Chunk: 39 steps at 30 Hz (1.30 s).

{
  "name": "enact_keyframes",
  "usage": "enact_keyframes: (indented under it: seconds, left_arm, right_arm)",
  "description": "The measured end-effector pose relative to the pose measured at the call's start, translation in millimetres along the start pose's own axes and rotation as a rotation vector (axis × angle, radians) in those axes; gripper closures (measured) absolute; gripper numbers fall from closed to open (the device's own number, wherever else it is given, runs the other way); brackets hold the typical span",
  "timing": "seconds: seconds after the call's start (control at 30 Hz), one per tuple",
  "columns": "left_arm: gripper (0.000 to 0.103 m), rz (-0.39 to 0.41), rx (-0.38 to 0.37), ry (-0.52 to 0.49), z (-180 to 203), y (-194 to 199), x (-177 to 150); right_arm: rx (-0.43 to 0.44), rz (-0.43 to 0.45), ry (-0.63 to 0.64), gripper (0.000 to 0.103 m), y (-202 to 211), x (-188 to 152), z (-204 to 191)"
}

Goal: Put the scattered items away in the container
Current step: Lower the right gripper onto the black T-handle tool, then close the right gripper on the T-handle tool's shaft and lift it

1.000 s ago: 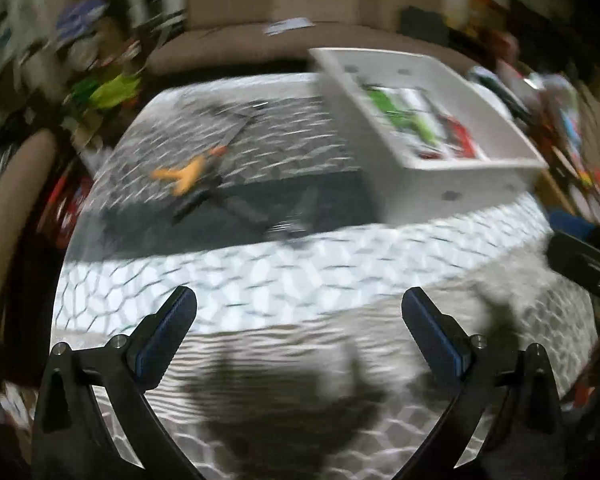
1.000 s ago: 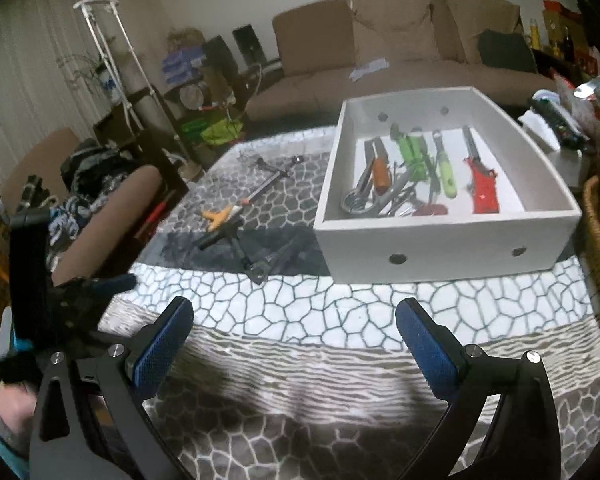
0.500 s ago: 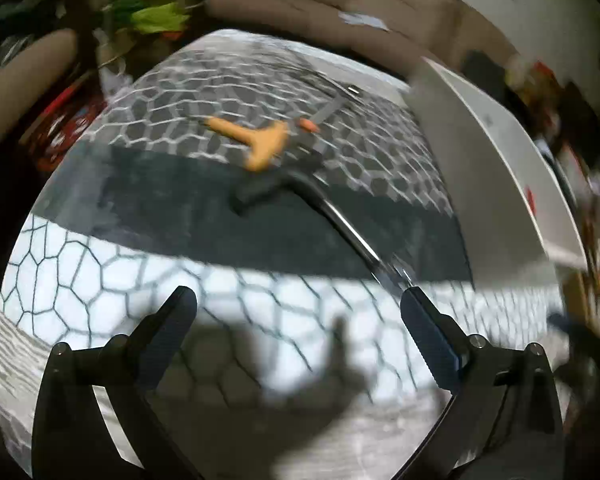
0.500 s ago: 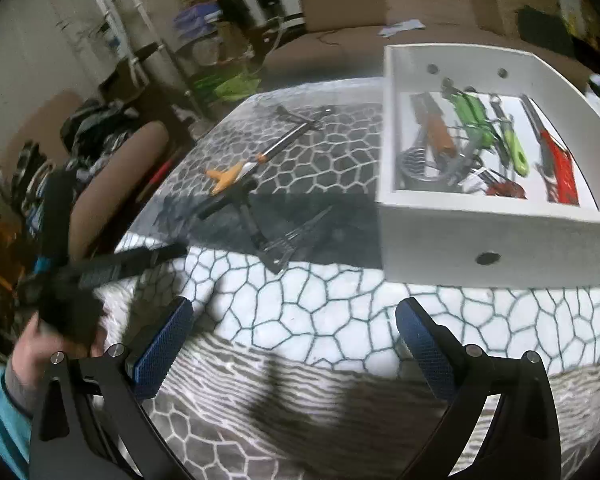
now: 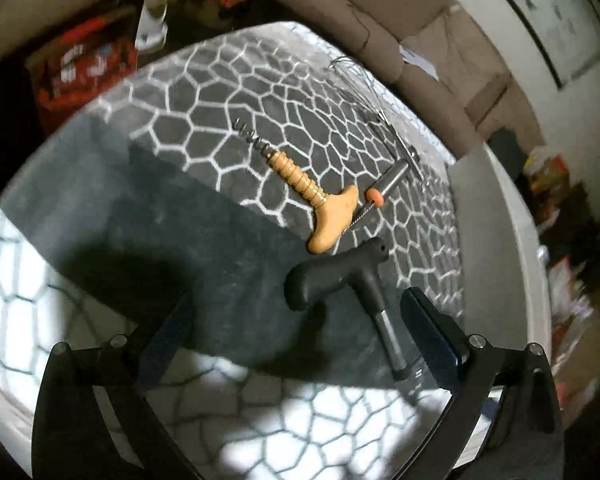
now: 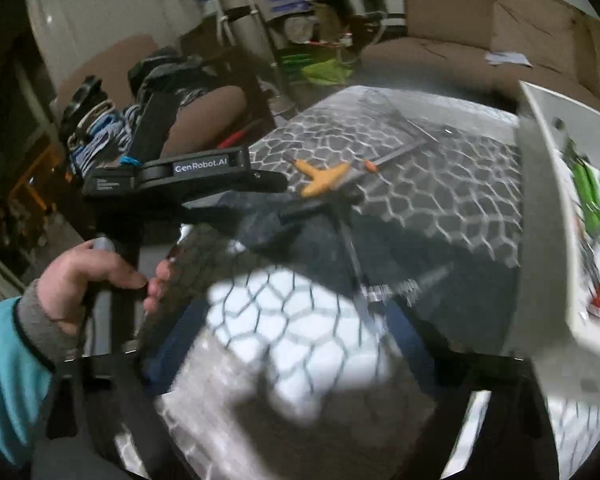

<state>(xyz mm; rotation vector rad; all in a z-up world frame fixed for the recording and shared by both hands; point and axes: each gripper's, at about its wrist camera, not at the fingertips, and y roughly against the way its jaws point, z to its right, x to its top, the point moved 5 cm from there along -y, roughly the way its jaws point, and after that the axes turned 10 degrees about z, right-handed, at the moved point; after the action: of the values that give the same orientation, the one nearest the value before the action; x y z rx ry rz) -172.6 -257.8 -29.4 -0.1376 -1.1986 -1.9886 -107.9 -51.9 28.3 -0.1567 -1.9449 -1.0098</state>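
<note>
A black T-handled tool (image 5: 340, 276) with a metal shaft lies on the patterned cloth, just ahead of my open left gripper (image 5: 300, 336), its shaft near the right finger. Behind it lie a wooden-handled corkscrew (image 5: 312, 200), a thin metal tool with an orange ring (image 5: 380, 196) and a wire whisk (image 5: 360, 84). The white container (image 6: 548, 216) stands at the right, with green and red tools inside. My right gripper (image 6: 284, 364) is open and empty over the near cloth. The left gripper also shows in the right wrist view (image 6: 260, 184), above the black tool (image 6: 340, 216).
A brown sofa (image 6: 480, 40) stands behind the table. Cluttered shelves and bags (image 6: 312, 68) fill the far left. The container's wall (image 5: 496, 240) stands close at the right of the left gripper.
My left gripper has moved forward and down towards the black T-handled tool. My right gripper has swung left and closer to the cloth; the container now sits at its right edge.
</note>
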Motion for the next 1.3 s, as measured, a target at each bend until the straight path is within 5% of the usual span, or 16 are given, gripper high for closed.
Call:
enact_keyframes:
  seconds: [0.1,0.2,0.27,0.43,0.6,0.7,0.77,0.8,0.93,1.3]
  left_arm:
    - [0.003,-0.002,-0.014,0.003,0.3,-6.7,3.9]
    - [0.016,0.003,0.001,-0.063,4.0,-12.6,5.8]
    - [0.026,0.013,0.06,-0.197,10.6,-17.1,5.3]
    - [0.026,-0.023,0.045,-0.379,24.0,-24.4,-4.8]
    - [0.03,-0.005,0.123,-0.584,38.3,-33.3,-23.4]
    - [0.033,0.015,0.093,-0.682,49.2,-35.2,-33.9]
    - [0.049,0.025,0.059,-0.765,56.6,-38.0,-42.4]
    - [0.05,0.036,0.057,-0.794,57.6,-38.9,-44.1]
    - [0.07,0.032,0.014,-0.725,50.9,-39.8,-29.5]
    - [0.069,0.035,-0.015,-0.72,54.0,-41.1,-29.2]
  right_arm:
    - [-0.015,-0.021,-0.013,0.046,-32.9,-1.0,12.5]
    - [-0.046,-0.029,-0.019,0.061,-58.0,-8.3,25.9]
    - [-0.073,-0.026,0.018,0.063,-66.9,-14.1,30.1]
    - [-0.112,-0.033,0.078,0.064,-72.9,-19.4,39.9]
    - [-0.122,-0.043,0.059,0.079,-73.1,-20.0,49.7]
    - [-0.114,-0.047,0.052,0.081,-72.7,-20.5,48.4]
    - [-0.097,-0.053,0.054,0.082,-73.1,-20.7,45.8]
    - [-0.092,-0.056,0.053,0.084,-73.6,-20.5,45.2]
    - [-0.084,-0.06,0.036,0.084,-74.7,-20.3,46.7]
    - [-0.121,-0.048,0.08,0.09,-75.9,-21.1,40.8]
